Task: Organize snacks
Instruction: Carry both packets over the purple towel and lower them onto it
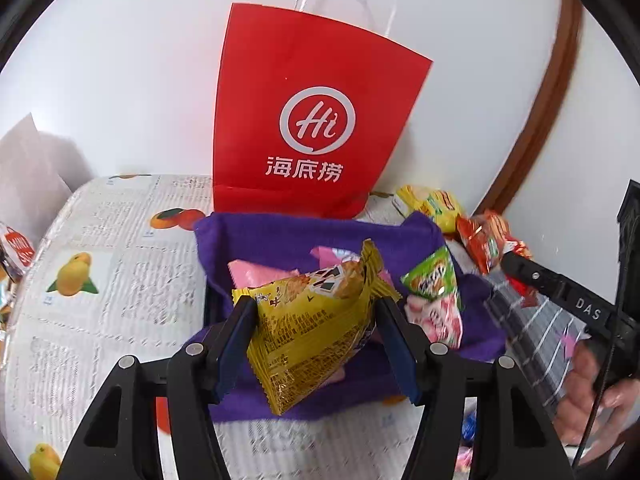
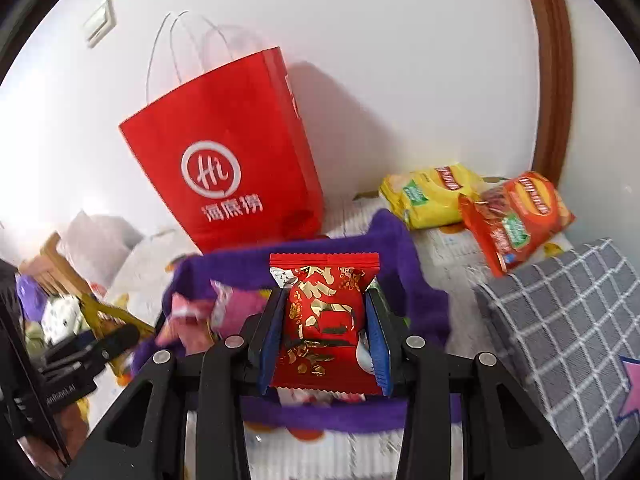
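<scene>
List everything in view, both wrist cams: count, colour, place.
Paper bag: 1, red with white logo, upright against the wall behind the bin.
Fabric bin: 1, purple, on the fruit-print table cover, pink packets inside.
Yellow snack packet: 1, held over the bin.
Red snack packet: 1, red with gold print, held over the bin.
Green-and-pink packet: 1, at the bin's right wall.
Chip bags: 2, one yellow, one red-orange, right of the bin by the wall.
Checked box: 1, grey, far right.
Left gripper: shut on the yellow snack packet.
Right gripper: shut on the red snack packet.
</scene>
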The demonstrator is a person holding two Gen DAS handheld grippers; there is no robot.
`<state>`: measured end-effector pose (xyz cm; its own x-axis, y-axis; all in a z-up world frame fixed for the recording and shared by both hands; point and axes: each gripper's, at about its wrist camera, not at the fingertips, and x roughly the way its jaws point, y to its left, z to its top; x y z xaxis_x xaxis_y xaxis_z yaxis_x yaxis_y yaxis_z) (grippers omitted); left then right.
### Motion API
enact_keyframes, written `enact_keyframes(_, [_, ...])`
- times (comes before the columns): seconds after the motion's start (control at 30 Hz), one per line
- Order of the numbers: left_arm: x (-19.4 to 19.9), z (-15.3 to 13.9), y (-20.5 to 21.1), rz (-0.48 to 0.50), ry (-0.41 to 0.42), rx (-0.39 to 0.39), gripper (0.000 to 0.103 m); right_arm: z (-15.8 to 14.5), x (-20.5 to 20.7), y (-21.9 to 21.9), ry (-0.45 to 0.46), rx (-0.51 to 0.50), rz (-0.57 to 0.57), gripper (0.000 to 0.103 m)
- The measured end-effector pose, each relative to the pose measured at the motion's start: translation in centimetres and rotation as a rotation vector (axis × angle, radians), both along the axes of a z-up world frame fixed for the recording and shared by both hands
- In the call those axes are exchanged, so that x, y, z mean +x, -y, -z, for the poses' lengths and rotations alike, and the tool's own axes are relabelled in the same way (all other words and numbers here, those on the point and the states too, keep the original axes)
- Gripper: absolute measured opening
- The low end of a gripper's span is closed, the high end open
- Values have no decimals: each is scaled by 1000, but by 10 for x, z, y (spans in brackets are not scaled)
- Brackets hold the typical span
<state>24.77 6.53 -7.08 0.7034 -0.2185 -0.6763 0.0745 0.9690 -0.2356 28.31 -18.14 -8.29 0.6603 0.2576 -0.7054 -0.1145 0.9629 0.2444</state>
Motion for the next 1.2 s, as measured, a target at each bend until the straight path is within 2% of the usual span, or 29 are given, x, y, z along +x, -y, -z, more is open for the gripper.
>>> enact_keyframes(0.2, [21,11,9,-25,-2,-31,60,18,25,-9,-21,74,-13,39])
enact_keyframes(0.3, [26,20,10,-29,-15,-51,60,30,21,-14,22,76,-42,39])
enact_keyframes(0.37, [26,24,10,-36,-16,-58,60,35,19,-15,22,58,-49,39])
enact_keyframes(0.43, [26,27,10,-46,-21,-55,60,38,20,-11,27,81,-49,39])
enact_keyframes(0.67, [23,30,8,-47,-3,-76,60,52,28,-1,-19,115,-14,39])
enact_keyframes(0.87, [24,31,9,-36,-11,-88,58,54,28,-10,-17,20,-30,39])
enact_keyframes(1.2, [22,27,14,-20,-3,-84,57,61,32,-15,-75,-3,-55,39])
